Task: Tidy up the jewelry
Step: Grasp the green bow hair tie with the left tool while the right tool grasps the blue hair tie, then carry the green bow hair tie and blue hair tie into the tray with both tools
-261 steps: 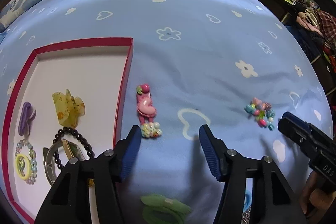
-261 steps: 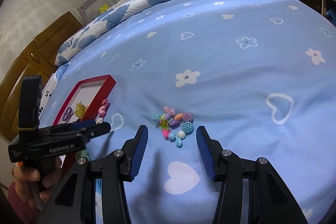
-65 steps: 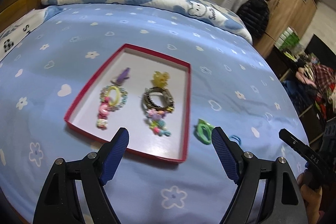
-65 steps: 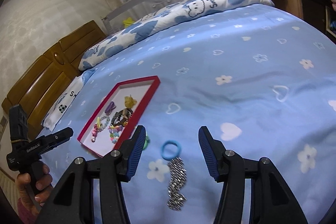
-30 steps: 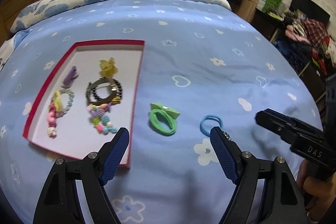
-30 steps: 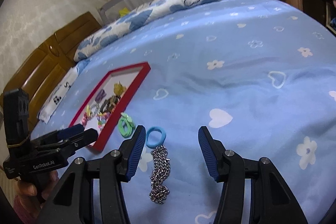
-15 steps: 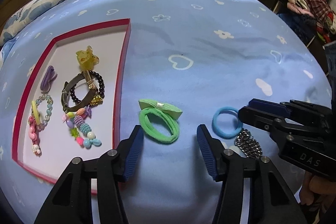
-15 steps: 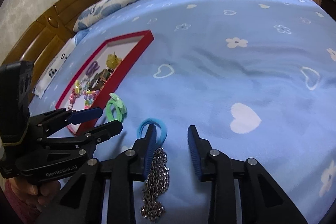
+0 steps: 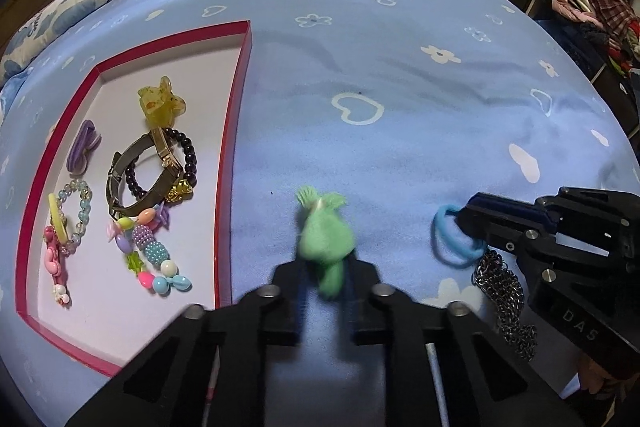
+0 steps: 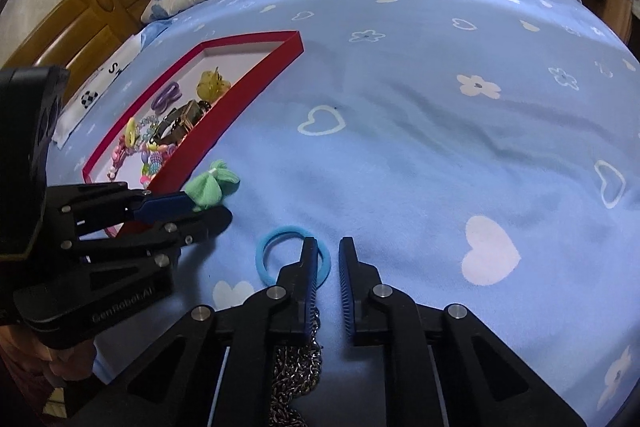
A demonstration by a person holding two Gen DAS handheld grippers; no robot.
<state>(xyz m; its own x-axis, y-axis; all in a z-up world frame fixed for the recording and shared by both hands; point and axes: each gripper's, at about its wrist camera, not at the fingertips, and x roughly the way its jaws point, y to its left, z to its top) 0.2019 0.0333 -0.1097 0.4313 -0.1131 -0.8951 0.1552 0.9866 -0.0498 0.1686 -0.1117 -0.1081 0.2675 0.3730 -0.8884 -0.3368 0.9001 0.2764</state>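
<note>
While its jaws have just been closing, the left gripper (image 9: 325, 281) clamps the fuzzy green hair tie (image 9: 326, 239), motion-blurred, with the red tray (image 9: 236, 131) just to its left; the right gripper (image 10: 329, 267) pinches the smooth blue hair loop (image 10: 272, 247), its fingers half hiding a metal chain (image 10: 296, 375).

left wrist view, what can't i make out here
- green hair tie: motion-blurred, its lower part hidden between the left gripper fingers, which have just closed on it.
- silver chain: partly hidden under the right gripper, just closed on the blue hair tie.
- red tray: near corner hidden behind the left gripper's body.
</note>
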